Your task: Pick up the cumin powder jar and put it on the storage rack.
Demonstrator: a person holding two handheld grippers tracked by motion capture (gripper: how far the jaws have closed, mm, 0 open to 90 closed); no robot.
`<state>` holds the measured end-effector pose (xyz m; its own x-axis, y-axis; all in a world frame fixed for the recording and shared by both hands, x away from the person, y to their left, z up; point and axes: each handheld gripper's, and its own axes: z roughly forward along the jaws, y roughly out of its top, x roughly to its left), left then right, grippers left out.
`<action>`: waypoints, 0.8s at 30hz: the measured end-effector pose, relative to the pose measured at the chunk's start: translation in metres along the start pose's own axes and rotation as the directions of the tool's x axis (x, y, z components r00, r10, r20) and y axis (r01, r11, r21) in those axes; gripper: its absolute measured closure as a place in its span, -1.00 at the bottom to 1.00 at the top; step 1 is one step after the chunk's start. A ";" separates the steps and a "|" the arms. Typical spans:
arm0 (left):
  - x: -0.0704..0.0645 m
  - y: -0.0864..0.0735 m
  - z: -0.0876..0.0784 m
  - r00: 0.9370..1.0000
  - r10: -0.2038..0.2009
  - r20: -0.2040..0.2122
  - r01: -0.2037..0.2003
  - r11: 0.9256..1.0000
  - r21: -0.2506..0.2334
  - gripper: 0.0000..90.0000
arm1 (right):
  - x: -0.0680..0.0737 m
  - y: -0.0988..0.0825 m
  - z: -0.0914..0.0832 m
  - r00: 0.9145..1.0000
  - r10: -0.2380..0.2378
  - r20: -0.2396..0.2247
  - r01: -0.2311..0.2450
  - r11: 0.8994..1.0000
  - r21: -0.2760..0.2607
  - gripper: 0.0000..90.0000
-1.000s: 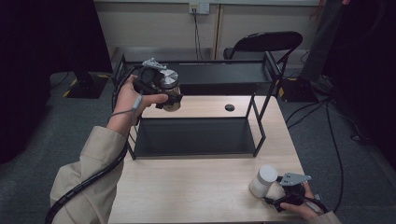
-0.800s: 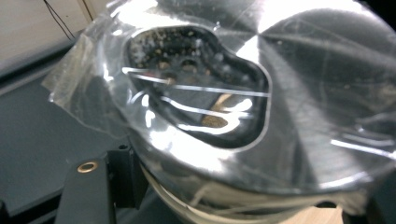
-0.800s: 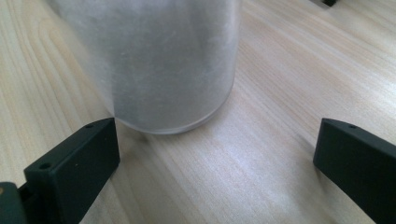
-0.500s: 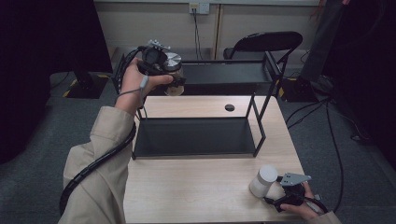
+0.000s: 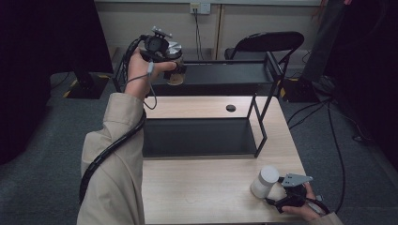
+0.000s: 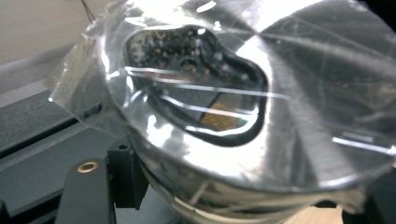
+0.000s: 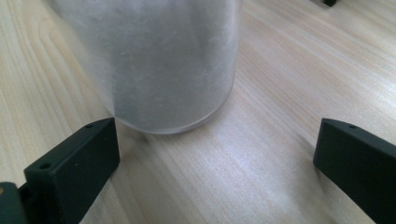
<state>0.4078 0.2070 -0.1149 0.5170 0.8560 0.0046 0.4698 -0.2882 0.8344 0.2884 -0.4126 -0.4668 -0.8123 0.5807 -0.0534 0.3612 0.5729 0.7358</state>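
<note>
Pale wood worktop [image 5: 206,197], centre. Black metal shelf frame [image 5: 263,112] set on it. Black folding chair [image 5: 267,43] placed far right. Grey carpet floor [image 5: 42,154]. Beige wall [image 5: 141,18], socket [image 5: 199,8] mounted. Cables [image 5: 338,131] trailed right.

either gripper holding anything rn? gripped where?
Left gripper holds a jar with a shiny metal lid, clamped on its side below the lid. Right gripper holds nothing; its jaws stand open beside the white container.
</note>
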 end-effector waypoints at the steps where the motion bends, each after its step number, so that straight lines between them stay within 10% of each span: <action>1: 0.000 0.000 0.001 1.000 -0.011 -0.005 0.011 1.000 -0.006 -0.32 | 0.000 0.000 0.000 1.000 -0.001 0.000 0.001 1.000 -0.001 -1.00; 24: -0.001 0.005 0.028 0.994 -0.052 -0.092 0.054 0.998 0.016 -0.32 | -0.001 0.000 0.000 1.000 -0.008 -0.006 0.008 1.000 0.000 -1.00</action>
<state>0.4300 0.1922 -0.1260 0.4236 0.9058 0.0118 0.5085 -0.2485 0.8244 0.2890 -0.4134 -0.4668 -0.8179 0.5728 -0.0547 0.3550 0.5771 0.7355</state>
